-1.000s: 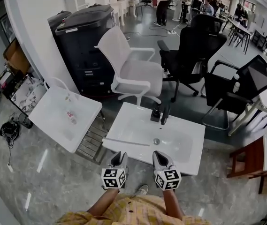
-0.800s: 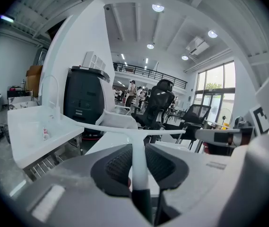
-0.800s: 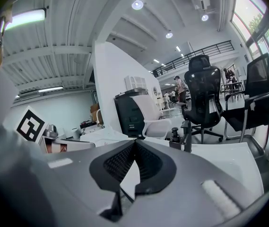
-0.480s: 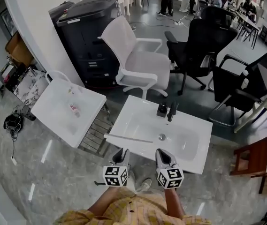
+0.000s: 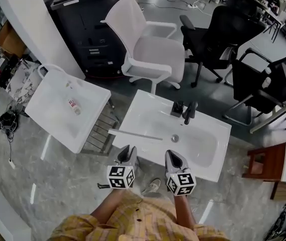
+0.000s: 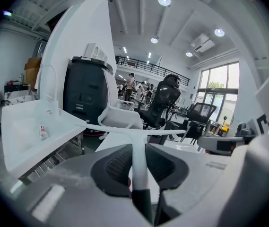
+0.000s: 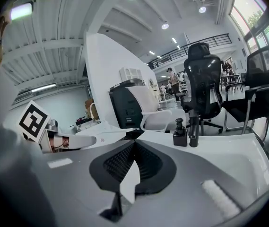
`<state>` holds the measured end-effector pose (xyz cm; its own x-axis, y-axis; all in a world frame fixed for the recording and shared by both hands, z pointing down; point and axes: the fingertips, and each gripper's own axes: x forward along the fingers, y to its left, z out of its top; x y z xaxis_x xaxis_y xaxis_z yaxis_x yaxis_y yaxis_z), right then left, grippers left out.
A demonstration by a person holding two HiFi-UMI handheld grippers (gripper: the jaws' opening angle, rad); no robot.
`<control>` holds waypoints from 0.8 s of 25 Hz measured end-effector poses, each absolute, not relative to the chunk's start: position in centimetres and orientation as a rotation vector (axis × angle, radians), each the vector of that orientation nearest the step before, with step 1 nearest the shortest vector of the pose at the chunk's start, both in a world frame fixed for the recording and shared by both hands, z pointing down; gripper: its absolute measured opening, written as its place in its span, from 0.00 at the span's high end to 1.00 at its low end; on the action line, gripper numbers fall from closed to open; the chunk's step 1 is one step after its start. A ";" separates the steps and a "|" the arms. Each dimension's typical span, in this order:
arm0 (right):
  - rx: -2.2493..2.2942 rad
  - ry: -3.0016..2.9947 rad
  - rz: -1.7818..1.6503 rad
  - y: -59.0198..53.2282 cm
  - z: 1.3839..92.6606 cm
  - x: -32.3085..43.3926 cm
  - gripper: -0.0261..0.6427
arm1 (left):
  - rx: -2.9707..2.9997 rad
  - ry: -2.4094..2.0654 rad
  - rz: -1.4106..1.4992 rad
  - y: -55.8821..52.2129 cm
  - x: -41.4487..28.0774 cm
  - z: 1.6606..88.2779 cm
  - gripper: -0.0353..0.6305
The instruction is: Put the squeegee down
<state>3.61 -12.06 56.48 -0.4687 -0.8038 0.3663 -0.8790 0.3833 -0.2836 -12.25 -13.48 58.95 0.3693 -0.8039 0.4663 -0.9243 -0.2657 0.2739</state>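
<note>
**Squeegee in my left claw, over the sink's left edge, not yet down**

My left claw [image 6: 137,151] is clamped on the squeegee [image 5: 135,134]. Its pads press on both sides of the white handle, just above the dark lower section. I hold it by the handle so the long white blade sticks out ahead of me, crosswise. That lets me lay it flat rather than drop it on one end.

The blade lies across the white sink [image 5: 203,167] close to its near-left corner, and one end reaches out past the left edge. I cannot tell whether it touches the sink or hangs just above it. I judge the basin floor to be the sensible landing spot, short of the drain [image 5: 175,138] and well clear of the dark faucet [image 5: 189,112] at the far edge.

My right claw [image 5: 172,155] has its jaws together with nothing between them. It waits over the sink's near edge, out of the blade's way.

I can read no writing. The marker cube [image 5: 121,176] carries only black-and-white squares. A small bottle [image 5: 73,104] lying in the second sink [image 5: 47,122] has a red label too small to make out.
</note>
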 end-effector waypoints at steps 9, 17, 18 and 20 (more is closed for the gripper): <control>1.525 -2.404 0.742 -16.3 59.2 1.6 0.96 | 2.126 -1.439 0.373 -19.1 -14.1 61.4 0.81; 1.575 -2.350 0.801 -19.0 61.2 1.1 0.96 | 2.134 -1.368 0.437 -23.1 -14.1 63.8 0.81; 1.582 -2.343 0.810 -19.2 61.6 1.0 0.96 | 2.135 -1.361 0.447 -23.5 -14.1 64.1 0.81; 1.597 -2.331 0.827 -19.8 62.1 1.0 0.96 | 2.136 -1.347 0.466 -24.3 -14.2 64.6 0.81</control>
